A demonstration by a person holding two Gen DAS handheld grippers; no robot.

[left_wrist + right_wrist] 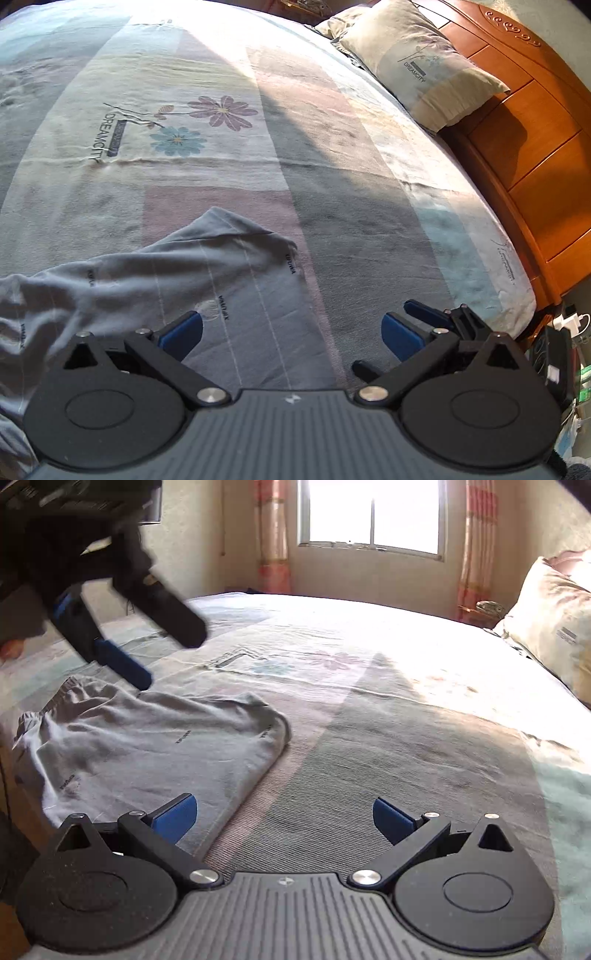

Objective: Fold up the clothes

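Hovering over a bed with both tools spread wide and empty.

A grey garment (177, 280) with thin pale stripes and small printed lettering lies crumpled on the bed (332, 177), near the foot side, its elastic waistband bunched at the far left in the right wrist view. The left tool (291, 332) hangs above the garment's right part, fingers well apart, with one blue pad (183, 332) over the cloth and the other over the bare sheet. The right tool (284, 818) sits low beside the garment's folded edge, fingers also wide apart, gripping nothing. A flowered sheet marked DREAMCITY covers the bed; a pillow (417, 59) leans against the wooden headboard (524, 147). Sun from the window (373, 515) falls across the sheet.
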